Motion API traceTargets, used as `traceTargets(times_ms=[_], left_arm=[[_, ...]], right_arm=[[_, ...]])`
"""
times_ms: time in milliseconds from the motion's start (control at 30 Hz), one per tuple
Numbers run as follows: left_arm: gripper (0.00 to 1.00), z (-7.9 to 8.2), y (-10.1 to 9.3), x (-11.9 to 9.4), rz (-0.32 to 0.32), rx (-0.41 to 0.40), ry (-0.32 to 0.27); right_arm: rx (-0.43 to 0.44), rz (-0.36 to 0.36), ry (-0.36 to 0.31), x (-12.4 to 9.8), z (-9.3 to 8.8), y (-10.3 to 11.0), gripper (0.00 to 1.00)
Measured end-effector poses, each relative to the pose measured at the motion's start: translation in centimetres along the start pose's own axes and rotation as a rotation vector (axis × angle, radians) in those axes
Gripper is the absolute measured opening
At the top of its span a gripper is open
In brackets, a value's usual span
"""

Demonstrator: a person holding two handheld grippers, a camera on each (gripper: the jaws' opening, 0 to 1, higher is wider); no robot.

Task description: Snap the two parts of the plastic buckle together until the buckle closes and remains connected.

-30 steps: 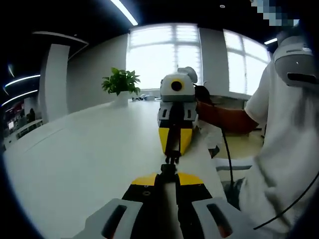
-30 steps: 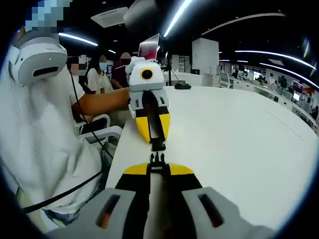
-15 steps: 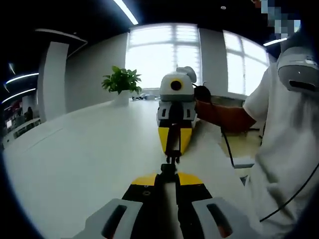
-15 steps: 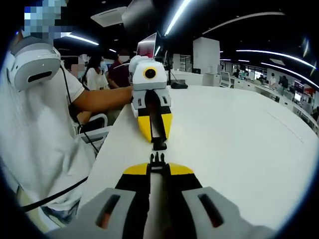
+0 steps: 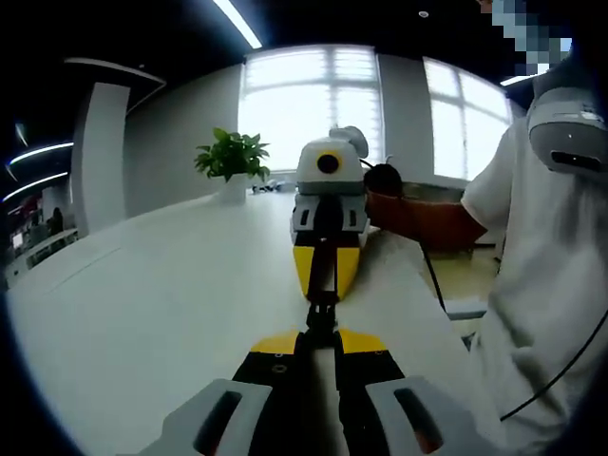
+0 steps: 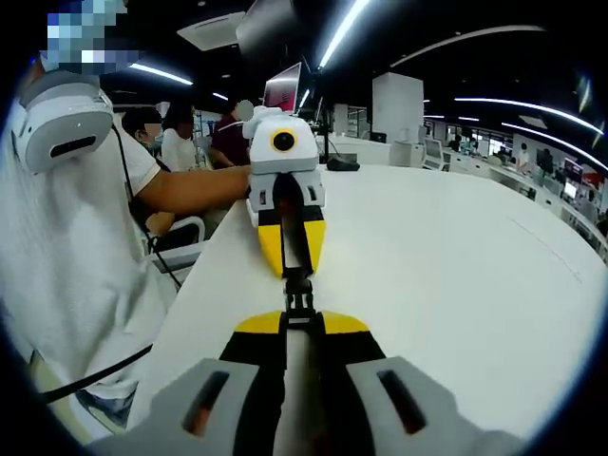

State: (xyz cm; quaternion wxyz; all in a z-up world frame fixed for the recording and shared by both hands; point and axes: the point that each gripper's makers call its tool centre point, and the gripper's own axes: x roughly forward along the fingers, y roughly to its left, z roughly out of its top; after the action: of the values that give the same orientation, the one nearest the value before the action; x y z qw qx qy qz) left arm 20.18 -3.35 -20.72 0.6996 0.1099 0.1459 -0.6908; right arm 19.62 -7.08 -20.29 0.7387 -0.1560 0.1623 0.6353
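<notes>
Facing each other tip to tip above the white surface (image 5: 142, 313), the left gripper (image 5: 319, 334) and right gripper (image 6: 298, 317) each have their jaws clenched on one half of the black plastic buckle (image 6: 297, 288). The halves meet between the yellow tips (whether fully latched is hard to tell). A potted plant (image 5: 229, 160) stands far back; a person in white (image 6: 71, 247) holds both.

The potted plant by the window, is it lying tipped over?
No, the potted plant stands upright on the white table.
</notes>
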Motion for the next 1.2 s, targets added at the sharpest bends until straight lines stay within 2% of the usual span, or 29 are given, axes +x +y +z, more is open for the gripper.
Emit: traceTargets(times_ms=[933, 1200], left_arm=[[0.1, 0.29, 0.0, 0.52, -0.001, 0.008, 0.006], [0.1, 0.21, -0.08, 0.41, -0.002, 0.012, 0.007]], right_arm=[[-0.031, 0.012, 0.017, 0.57, 0.32, -0.35, 0.11], [-0.021, 0.042, 0.004, 0.57, 0.31, -0.36, 0.1]])
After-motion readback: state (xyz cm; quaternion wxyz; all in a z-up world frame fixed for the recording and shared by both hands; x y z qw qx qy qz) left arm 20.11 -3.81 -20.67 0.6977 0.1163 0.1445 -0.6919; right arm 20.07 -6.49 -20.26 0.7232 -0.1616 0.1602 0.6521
